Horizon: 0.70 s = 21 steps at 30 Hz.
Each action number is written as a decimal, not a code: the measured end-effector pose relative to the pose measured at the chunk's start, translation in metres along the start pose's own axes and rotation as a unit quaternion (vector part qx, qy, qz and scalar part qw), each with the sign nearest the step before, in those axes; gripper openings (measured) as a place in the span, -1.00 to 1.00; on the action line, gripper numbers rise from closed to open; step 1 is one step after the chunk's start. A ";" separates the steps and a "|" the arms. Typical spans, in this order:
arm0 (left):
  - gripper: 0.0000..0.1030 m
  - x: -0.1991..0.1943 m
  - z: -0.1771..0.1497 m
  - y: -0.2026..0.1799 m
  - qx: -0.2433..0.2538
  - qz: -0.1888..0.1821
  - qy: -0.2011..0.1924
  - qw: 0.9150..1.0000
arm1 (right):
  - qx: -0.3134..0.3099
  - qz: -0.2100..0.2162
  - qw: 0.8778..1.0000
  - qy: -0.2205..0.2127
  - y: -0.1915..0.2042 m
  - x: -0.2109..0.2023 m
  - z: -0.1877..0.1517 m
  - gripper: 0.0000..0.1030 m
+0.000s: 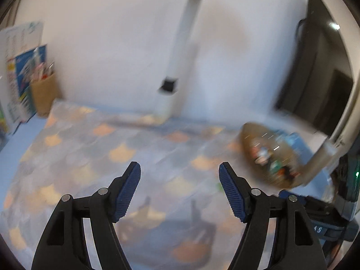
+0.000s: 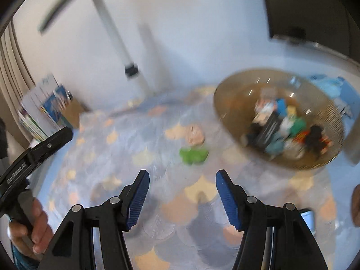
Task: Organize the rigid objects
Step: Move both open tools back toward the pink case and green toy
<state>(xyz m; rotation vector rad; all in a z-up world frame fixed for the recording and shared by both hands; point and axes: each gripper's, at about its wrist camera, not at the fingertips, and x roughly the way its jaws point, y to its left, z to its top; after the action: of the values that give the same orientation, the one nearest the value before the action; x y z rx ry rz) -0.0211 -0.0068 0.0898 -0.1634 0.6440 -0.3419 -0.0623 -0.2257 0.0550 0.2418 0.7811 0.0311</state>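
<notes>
Both views are motion-blurred. A brown glass bowl (image 2: 234,110) holding several small colourful toys stands at the right on the patterned cloth; it also shows in the left wrist view (image 1: 249,135). A green toy (image 2: 194,155) and a pale pink toy (image 2: 195,135) lie on the cloth left of the bowl, just beyond my right gripper (image 2: 182,180), which is open and empty. My left gripper (image 1: 180,173) is open and empty above bare cloth, left of the bowl.
A white lamp post (image 1: 177,56) stands at the back by the wall. A cardboard box (image 1: 42,94) with booklets sits at the back left. A dark monitor (image 1: 319,72) stands at the right. A phone (image 2: 309,219) lies at the near right.
</notes>
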 end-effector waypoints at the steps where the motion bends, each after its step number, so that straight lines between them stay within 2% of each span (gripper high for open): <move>1: 0.37 0.009 -0.010 0.007 0.004 0.013 0.008 1.000 | -0.003 -0.009 1.000 0.006 0.002 0.012 -0.006 0.16; 5: 0.37 0.038 -0.043 0.026 0.014 0.035 0.038 0.999 | -0.021 -0.028 0.999 -0.004 0.003 0.046 -0.028 0.16; 8: 0.37 0.048 -0.059 0.034 -0.006 0.043 0.047 0.998 | -0.005 -0.030 0.999 0.014 -0.005 0.060 -0.032 0.16; 10: 0.37 0.051 -0.059 0.031 0.008 0.047 0.058 0.997 | 0.009 -0.024 1.000 0.016 -0.007 0.061 -0.023 0.16; 12: 0.37 0.049 -0.060 0.031 0.010 0.046 0.048 0.998 | 0.018 -0.027 0.999 0.017 -0.006 0.061 -0.010 0.16; 16: 0.37 0.052 -0.059 0.031 0.009 0.031 0.061 0.998 | 0.007 -0.059 0.998 0.019 0.004 0.082 0.014 0.25; 19: 0.37 0.055 -0.058 0.029 0.014 0.023 0.072 0.997 | -0.002 -0.072 0.997 0.036 0.011 0.105 0.020 0.25; 21: 0.37 0.061 -0.055 0.026 0.014 0.008 0.092 0.996 | -0.022 -0.102 0.994 0.031 0.018 0.113 0.019 0.24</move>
<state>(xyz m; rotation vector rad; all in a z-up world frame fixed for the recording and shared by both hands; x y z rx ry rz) -0.0029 -0.0068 0.0055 -0.1007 0.8224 -0.3525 0.0326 -0.1990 -0.0063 0.1194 0.8639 -0.1378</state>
